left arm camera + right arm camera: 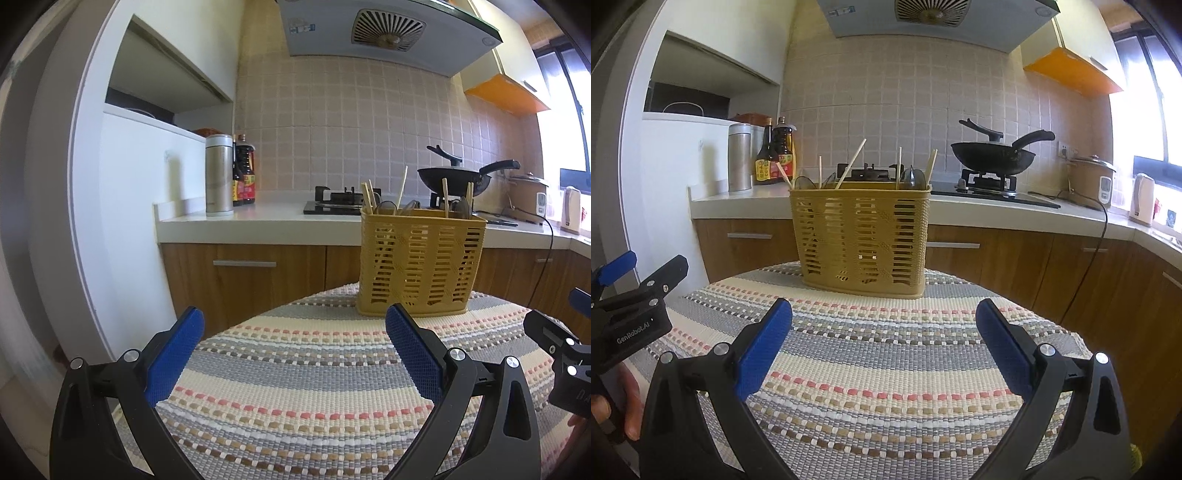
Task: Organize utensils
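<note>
A yellow slotted utensil basket point(421, 262) point(860, 240) stands upright at the far edge of a table covered with a striped woven mat point(303, 373) point(886, 369). Several wooden chopsticks point(402, 184) point(851, 164) and dark spoons point(913, 176) stick out of its top. My left gripper point(294, 321) is open above the mat, short of the basket and to its left, with nothing between its blue pads. My right gripper point(884, 314) is also open and empty, facing the basket straight on. Each gripper shows at the edge of the other's view.
Behind the table runs a white kitchen counter point(258, 216) with a steel flask point(219, 175), sauce bottles point(775, 155), a gas hob, a black wok point(993, 155), a rice cooker point(1089, 181) and a kettle point(1141, 199). A person's hand point(628, 406) holds the left gripper.
</note>
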